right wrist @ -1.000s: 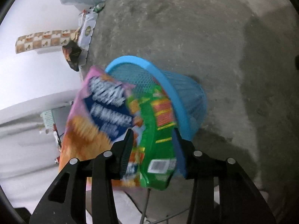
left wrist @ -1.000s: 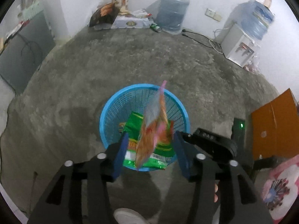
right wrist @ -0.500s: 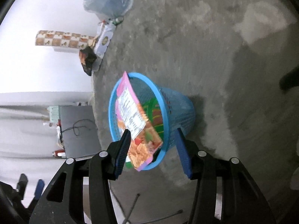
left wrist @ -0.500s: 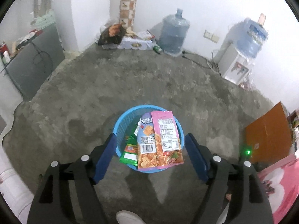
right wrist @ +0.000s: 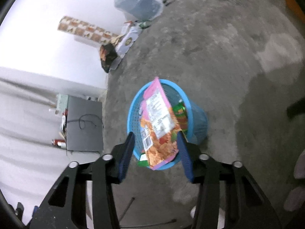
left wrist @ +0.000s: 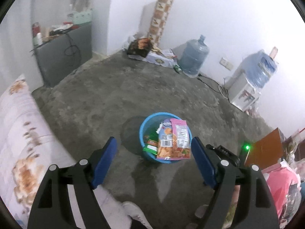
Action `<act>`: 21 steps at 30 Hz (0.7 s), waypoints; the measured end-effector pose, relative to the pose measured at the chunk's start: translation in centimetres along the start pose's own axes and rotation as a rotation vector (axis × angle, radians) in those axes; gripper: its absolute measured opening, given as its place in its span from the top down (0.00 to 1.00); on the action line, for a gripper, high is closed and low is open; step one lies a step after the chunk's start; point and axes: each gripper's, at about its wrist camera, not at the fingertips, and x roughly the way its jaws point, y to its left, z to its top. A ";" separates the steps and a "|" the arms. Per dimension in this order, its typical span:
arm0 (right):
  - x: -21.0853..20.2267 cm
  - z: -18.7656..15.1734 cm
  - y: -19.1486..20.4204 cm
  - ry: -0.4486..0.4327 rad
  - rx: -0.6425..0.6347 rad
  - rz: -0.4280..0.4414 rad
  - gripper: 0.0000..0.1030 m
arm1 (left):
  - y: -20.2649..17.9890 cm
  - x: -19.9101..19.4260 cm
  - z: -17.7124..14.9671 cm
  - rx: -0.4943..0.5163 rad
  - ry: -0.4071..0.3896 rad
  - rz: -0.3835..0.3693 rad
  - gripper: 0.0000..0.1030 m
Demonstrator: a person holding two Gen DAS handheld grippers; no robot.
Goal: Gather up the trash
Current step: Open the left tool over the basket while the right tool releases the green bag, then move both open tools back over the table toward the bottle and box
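Pink snack wrapper [left wrist: 179, 139] lies across the blue mesh basket [left wrist: 145, 126] at frame centre, over green packets [left wrist: 150, 146]; left claw [left wrist: 154, 161] and right claw [right wrist: 155, 152] both gape empty

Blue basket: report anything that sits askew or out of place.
The pink snack wrapper is not down inside the blue basket. It lies tilted across the top, its lower end hanging over the near rim. A green wrapper sits deeper inside.
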 end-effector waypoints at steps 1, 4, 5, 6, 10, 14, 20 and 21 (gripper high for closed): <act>0.7 0.1 1.1 0.010 -0.044 -0.015 0.67 | 0.6 -1.0 -0.2 0.003 -0.014 0.003 0.24; 3.4 0.1 3.7 0.049 -0.170 -0.094 0.69 | 1.8 -3.3 -0.9 0.014 -0.033 0.025 0.22; 5.3 0.1 4.8 0.069 -0.236 -0.136 0.71 | 2.2 -3.9 -1.2 0.016 -0.033 0.023 0.22; 7.3 0.1 5.6 0.086 -0.290 -0.193 0.72 | 2.6 -4.5 -1.5 0.015 -0.029 0.019 0.22; 17.2 0.0 5.0 0.244 -0.398 -0.461 0.77 | 3.7 -5.7 -2.5 0.013 -0.008 0.018 0.22; 25.0 -0.2 1.4 0.421 -0.373 -0.617 0.79 | 4.5 -6.8 -3.3 0.019 -0.004 0.047 0.22; 30.0 0.4 0.4 0.508 -0.464 -0.782 0.60 | 6.6 -7.1 -3.5 -0.035 0.001 0.081 0.22; 30.1 0.6 0.5 0.512 -0.476 -0.789 0.58 | 6.8 -7.1 -3.6 -0.046 0.002 0.087 0.22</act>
